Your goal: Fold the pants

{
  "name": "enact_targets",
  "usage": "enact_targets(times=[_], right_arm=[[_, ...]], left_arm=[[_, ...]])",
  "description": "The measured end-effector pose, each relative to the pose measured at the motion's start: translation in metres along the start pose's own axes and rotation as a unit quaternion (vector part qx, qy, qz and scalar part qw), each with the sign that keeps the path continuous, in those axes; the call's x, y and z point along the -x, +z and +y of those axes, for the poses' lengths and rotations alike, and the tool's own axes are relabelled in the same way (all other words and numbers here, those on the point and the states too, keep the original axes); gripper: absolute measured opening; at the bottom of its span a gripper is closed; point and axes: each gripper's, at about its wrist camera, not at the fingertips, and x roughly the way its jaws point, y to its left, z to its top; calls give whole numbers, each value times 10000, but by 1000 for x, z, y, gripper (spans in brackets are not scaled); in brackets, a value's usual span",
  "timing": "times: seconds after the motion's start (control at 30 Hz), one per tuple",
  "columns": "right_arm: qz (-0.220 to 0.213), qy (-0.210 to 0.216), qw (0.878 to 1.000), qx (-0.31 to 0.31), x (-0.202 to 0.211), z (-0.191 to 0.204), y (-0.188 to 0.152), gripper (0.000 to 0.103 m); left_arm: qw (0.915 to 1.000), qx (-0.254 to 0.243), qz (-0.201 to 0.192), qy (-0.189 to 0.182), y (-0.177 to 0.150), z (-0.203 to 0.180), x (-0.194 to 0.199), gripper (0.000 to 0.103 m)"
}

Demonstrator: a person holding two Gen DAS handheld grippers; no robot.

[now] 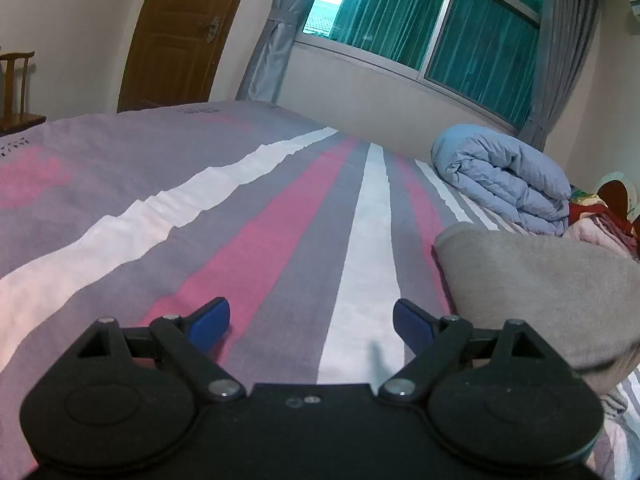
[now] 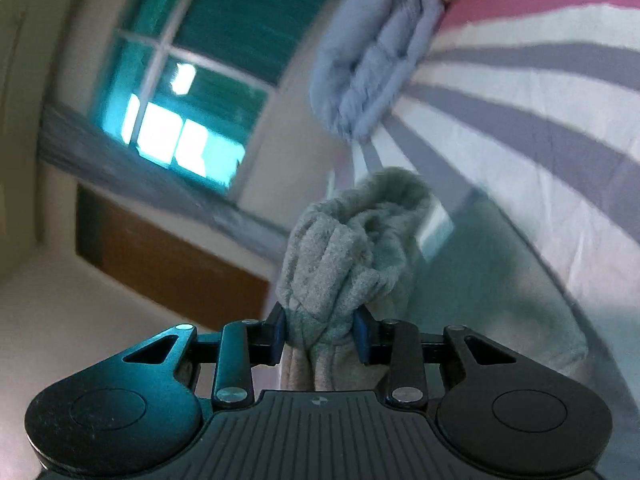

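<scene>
The right gripper (image 2: 320, 334) pinches a bunched wad of the grey pants (image 2: 340, 256) between its blue pads, the fabric bulging up past them. That view is blurred, so how much cloth hangs free is hard to say. The left gripper (image 1: 310, 320) stands spread wide and empty above the striped bedsheet (image 1: 256, 240). The pants lie just beside it; a folded blue quilt (image 1: 504, 176) sits farther off, under the window (image 1: 432, 20).

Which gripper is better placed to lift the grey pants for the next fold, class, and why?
Right. The right gripper is already clamped on a bunched part of the grey pants. The left gripper hangs open over the striped bedsheet, holding nothing, with the pants lying beside it.
</scene>
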Motion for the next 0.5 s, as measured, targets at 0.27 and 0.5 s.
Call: enact_targets(times=[0.27, 0.5], right_arm=[[705, -1554, 9847, 361, -16, -61, -1, 31], [778, -1430, 9865, 170, -12, -59, 7, 57]], left_arm=[[9999, -125, 52, -28, -1, -7, -3, 83], [9952, -899, -85, -380, -10, -43, 12, 83]])
